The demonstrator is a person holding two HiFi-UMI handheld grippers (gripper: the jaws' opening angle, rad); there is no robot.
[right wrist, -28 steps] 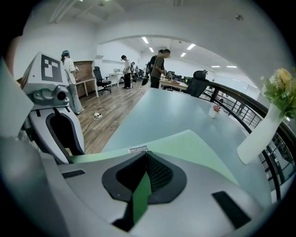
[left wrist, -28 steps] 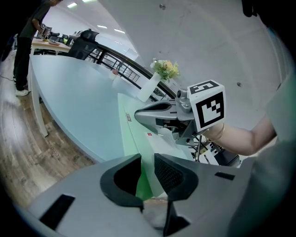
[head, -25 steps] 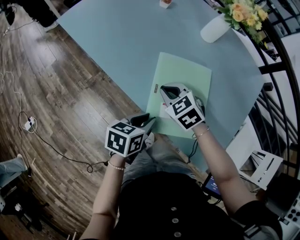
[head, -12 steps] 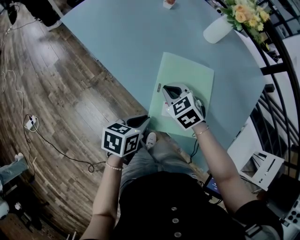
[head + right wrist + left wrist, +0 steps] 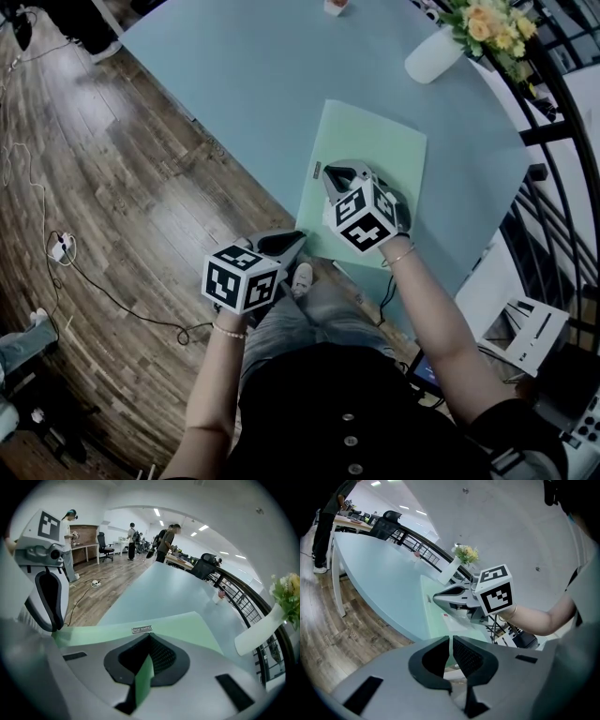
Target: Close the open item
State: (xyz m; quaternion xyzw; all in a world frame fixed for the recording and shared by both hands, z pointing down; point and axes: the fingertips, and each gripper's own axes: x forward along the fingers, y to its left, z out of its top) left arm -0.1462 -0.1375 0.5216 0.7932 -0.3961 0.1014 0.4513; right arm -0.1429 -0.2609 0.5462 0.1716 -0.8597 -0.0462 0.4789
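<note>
While a wooden floor (image 5: 103,178) is being shown past the table's left edge, the left gripper (image 5: 292,242) is being held over the near edge of the table (image 5: 253,84), just beside the near left corner of the green folder (image 5: 384,150). Its jaws have just been closing and are being held a thin slit apart, with nothing being made out between them. The folder is being supported flat near the table's near edge, a small label (image 5: 317,170) being shown at its left edge. The right gripper (image 5: 328,175) is being held over the folder's near half, its fingers being pressed together on a thin green flap (image 5: 144,677) of the folder. A white vase (image 5: 431,56) of flowers (image 5: 487,23) is being shown at the far right edge, well apart.
</note>
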